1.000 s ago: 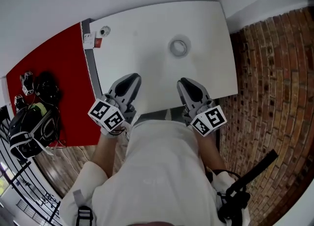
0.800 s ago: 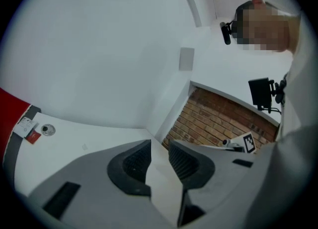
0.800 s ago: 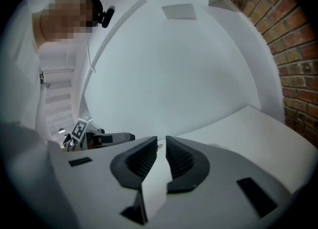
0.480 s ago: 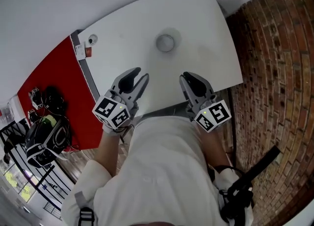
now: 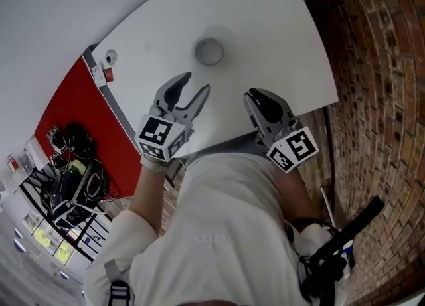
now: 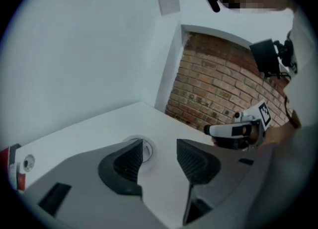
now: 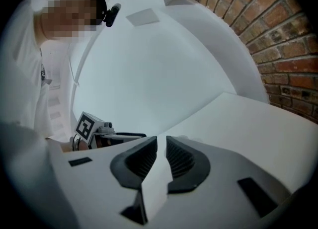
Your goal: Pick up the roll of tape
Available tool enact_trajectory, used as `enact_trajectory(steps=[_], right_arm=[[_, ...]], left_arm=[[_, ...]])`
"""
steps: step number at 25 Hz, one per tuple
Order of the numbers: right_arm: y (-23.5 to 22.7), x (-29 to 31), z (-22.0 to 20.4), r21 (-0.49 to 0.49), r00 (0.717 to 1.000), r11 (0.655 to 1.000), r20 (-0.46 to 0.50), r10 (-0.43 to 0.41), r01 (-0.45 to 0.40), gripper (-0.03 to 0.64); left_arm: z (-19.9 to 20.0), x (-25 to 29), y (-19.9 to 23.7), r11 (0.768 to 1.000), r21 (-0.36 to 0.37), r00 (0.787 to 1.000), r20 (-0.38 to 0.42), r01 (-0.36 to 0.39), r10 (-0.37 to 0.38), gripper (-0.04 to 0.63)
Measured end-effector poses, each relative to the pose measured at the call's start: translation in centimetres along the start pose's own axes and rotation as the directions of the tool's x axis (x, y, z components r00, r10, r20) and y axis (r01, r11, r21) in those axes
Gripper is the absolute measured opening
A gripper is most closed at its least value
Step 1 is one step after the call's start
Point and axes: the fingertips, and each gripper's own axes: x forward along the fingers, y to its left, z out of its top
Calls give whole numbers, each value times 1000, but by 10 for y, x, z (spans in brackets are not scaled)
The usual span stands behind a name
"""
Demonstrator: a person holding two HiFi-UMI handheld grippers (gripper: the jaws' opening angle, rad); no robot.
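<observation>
The roll of tape (image 5: pixel 210 51), a pale low ring, lies flat on the white table (image 5: pixel 279 39) toward its far side. My left gripper (image 5: pixel 194 85) hovers over the table just short of the roll, its jaws opening wide with nothing between them. In the left gripper view the roll of tape (image 6: pixel 145 149) peeks out beside the left jaw, partly hidden by it, ahead of my left gripper (image 6: pixel 159 146). My right gripper (image 5: pixel 257 97) is shut and empty over the near part of the table, to the right of the roll. In its own view my right gripper (image 7: pixel 161 142) points across bare tabletop.
A brick wall (image 5: pixel 378 66) runs along the table's right side. A red panel (image 5: pixel 73 112) adjoins the table's left edge, with black bags (image 5: pixel 73 185) beyond it. A small round white object (image 5: pixel 108 57) and a red-and-white tag (image 5: pixel 99 74) sit at the table's left corner.
Both grippers have moved forward over the table toward the roll. The left gripper's jaws have gone from shut to wide apart. The right gripper's jaws stay shut.
</observation>
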Motion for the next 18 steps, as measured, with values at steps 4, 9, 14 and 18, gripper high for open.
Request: enact_trajectory(steps=[4, 9, 14, 18], right_arm=[[-24, 4, -7, 36, 1000, 999, -9, -18, 18, 46], [-51, 9, -9, 52, 999, 998, -21, -44, 45, 46], [-73, 13, -6, 57, 997, 996, -24, -72, 73, 46], [-80, 18, -9, 7, 995, 997, -65, -72, 73, 46]], left_arm=[[-22, 39, 12, 976, 211, 988, -125, -63, 90, 202], [-46, 81, 13, 924, 383, 958, -267, 4, 107, 202], [-69, 106, 19, 861, 504, 922, -362, 67, 140, 201], [-86, 111, 26, 820, 563, 887, -423, 100, 182, 181]])
